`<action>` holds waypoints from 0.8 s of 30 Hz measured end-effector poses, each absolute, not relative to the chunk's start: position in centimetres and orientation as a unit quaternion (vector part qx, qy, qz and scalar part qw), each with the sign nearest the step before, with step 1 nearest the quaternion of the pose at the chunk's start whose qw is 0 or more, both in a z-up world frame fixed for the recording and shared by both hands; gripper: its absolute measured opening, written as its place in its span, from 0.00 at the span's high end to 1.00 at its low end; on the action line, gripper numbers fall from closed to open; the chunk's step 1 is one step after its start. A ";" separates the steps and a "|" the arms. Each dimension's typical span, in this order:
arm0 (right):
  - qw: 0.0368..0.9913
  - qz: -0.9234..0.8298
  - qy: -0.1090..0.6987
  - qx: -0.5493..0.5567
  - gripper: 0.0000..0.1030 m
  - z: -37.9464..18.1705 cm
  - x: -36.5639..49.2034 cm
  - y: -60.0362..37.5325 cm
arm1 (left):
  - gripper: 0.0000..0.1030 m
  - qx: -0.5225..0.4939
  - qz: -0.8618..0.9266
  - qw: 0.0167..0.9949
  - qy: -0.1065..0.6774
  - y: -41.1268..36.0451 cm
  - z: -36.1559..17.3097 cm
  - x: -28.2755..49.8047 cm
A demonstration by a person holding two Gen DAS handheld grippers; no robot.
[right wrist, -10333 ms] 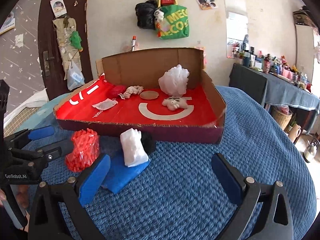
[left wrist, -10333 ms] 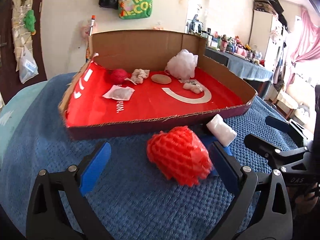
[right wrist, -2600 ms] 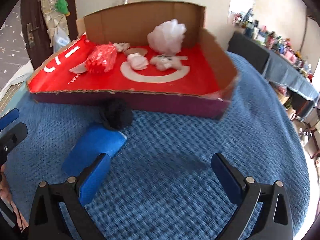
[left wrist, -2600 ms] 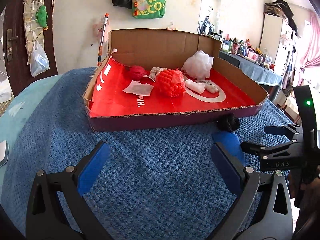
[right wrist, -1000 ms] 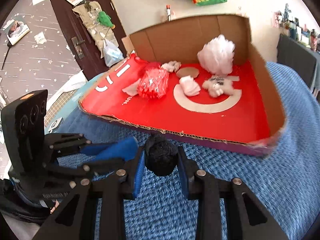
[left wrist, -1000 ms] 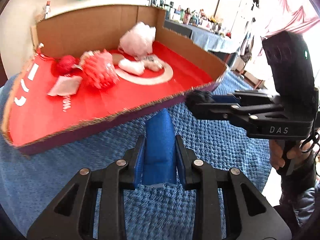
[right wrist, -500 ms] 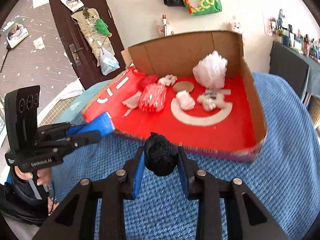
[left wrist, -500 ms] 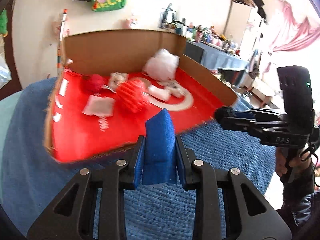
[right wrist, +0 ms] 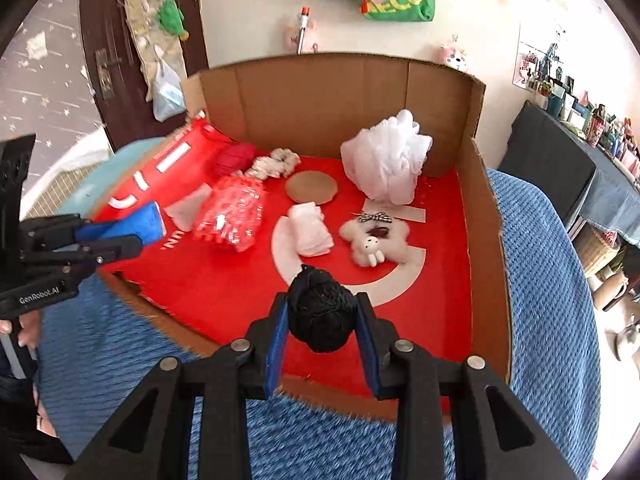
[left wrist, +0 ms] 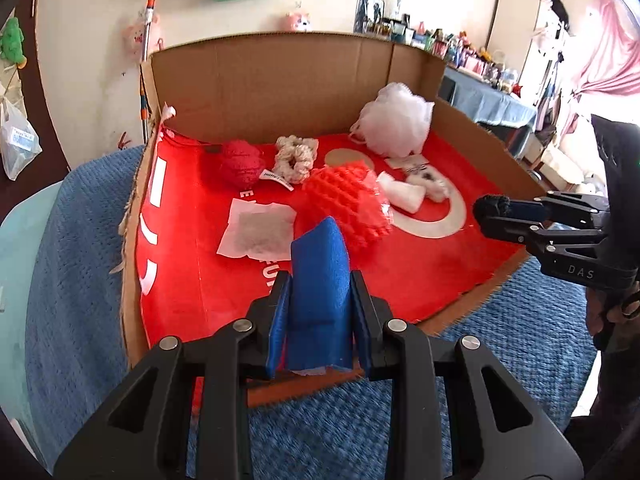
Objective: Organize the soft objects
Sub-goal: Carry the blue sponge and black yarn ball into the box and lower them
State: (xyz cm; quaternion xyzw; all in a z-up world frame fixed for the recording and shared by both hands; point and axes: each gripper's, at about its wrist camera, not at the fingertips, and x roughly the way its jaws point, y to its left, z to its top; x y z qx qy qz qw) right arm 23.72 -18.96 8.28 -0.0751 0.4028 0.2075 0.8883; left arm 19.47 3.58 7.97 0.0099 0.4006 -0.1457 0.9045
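Left tongs point(left wrist: 320, 312): clamped on the blue sponge point(left wrist: 320, 276), held above the near edge of the cardboard tray point(left wrist: 264, 76).
Right tongs point(right wrist: 324, 334): gripping the black pom-pom point(right wrist: 322, 312), above the tray's near edge.
Inside the tray: red mesh puff point(left wrist: 348, 200), red yarn ball point(left wrist: 240, 162), white loofah point(left wrist: 394, 122), small plush point(right wrist: 374, 244), folded white cloth point(right wrist: 310, 234).
Under the tray: blue blanket point(left wrist: 76, 280).
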 end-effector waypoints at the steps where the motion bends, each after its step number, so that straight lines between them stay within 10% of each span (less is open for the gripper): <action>1: 0.887 0.205 0.407 -0.077 0.66 8.0 24.1 -18.9 | 0.74 0.009 -0.145 0.903 0.404 3.7 7.8 19.8; 24: 0.883 0.172 0.423 -0.111 0.64 5.7 25.8 -18.1 | 0.70 0.014 -0.131 0.888 0.441 3.4 5.1 22.5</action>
